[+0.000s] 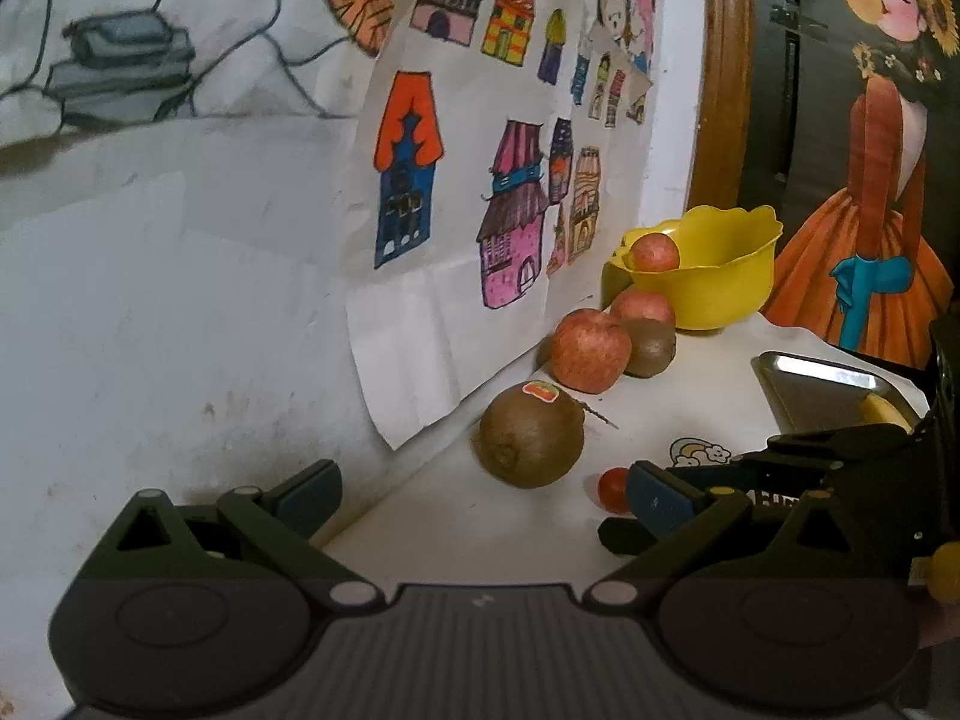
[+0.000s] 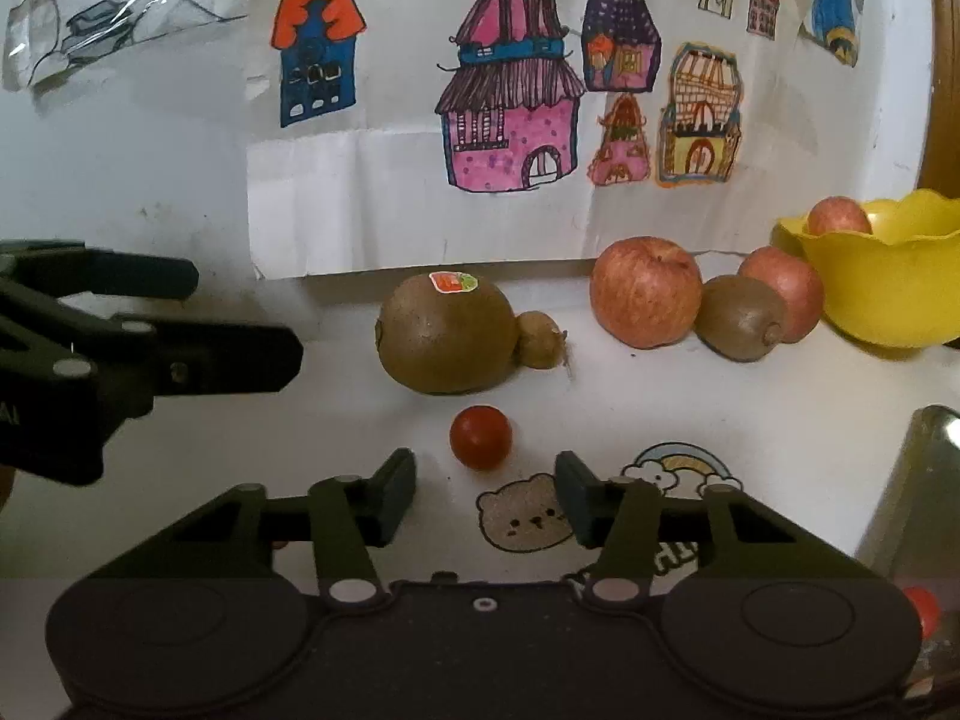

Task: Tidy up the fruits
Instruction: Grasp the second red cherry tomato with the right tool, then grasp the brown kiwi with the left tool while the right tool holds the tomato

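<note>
Right wrist view: the right gripper [image 2: 485, 495] is held low over the white table [image 2: 750, 396], its jaws spread apart and grasping nothing. A small red tomato [image 2: 480, 437] lies on the table just ahead of the gap between the fingers, touched by neither. Behind the tomato a large kiwi [image 2: 447, 333] bearing a sticker is seen, with a small brown fruit [image 2: 540, 340] pressed against its right side. Further right, a red apple [image 2: 645, 293], a second kiwi [image 2: 741, 317] and another apple [image 2: 783, 291] are bunched together beside a yellow bowl [image 2: 888, 294], in which a third apple [image 2: 839, 217] rests. A metal tray [image 2: 918, 480] is cut off at the right edge. Bear and rainbow stickers [image 2: 528, 519] are partly covered by the right finger. The left gripper [image 2: 240, 324] enters from the left, well apart from the fruit.

In the left wrist view, the left gripper [image 1: 483, 489] is seen with its jaws wide and empty, aimed towards the sticker kiwi [image 1: 531, 435], which lies near the wall. The tomato [image 1: 612, 489] is partly hidden behind the left gripper's own right finger. The right gripper [image 1: 780, 462] reaches in from the right, in front of the tray [image 1: 822, 390]. House drawings on paper [image 1: 480, 210] hang on the wall down to table level behind the fruit.
</note>
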The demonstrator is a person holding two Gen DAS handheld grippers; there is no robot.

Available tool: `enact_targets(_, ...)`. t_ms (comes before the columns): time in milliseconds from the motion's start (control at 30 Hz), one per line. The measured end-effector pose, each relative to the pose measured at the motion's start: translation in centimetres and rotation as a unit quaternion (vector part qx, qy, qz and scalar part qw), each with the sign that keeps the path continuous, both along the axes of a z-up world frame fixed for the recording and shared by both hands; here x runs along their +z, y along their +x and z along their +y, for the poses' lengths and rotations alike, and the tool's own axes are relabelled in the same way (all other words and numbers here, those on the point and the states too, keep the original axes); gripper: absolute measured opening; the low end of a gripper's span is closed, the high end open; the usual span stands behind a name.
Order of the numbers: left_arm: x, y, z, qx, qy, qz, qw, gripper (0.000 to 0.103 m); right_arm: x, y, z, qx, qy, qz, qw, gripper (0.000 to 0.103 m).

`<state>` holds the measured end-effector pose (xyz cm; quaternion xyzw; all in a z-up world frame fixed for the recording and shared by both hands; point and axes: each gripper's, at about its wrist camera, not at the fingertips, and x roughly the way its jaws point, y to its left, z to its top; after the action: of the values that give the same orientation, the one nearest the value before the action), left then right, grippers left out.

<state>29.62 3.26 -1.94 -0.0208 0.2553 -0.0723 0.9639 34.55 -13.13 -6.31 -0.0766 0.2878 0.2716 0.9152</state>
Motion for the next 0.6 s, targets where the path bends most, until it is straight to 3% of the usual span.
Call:
enact_targets(367,-0.1,0.2,-0.1,0.002,-0.008,-0.002,1.0,0.103,0.0,1.4,0.4,-0.011,0.006,0.015,1.0,0.033)
enact_targets(433,-0.1,0.2,-0.1,0.002,-0.007,-0.002,1.0,0.103,0.1,1.3,0.5,-0.012,0.001,0.013,1.0,0.025)
enact_targets(600,0.0,0.1,-0.2,-0.001,-0.009,-0.003,1.0,0.103,0.2,0.6,0.4,-0.012,-0.013,0.004,1.0,0.024)
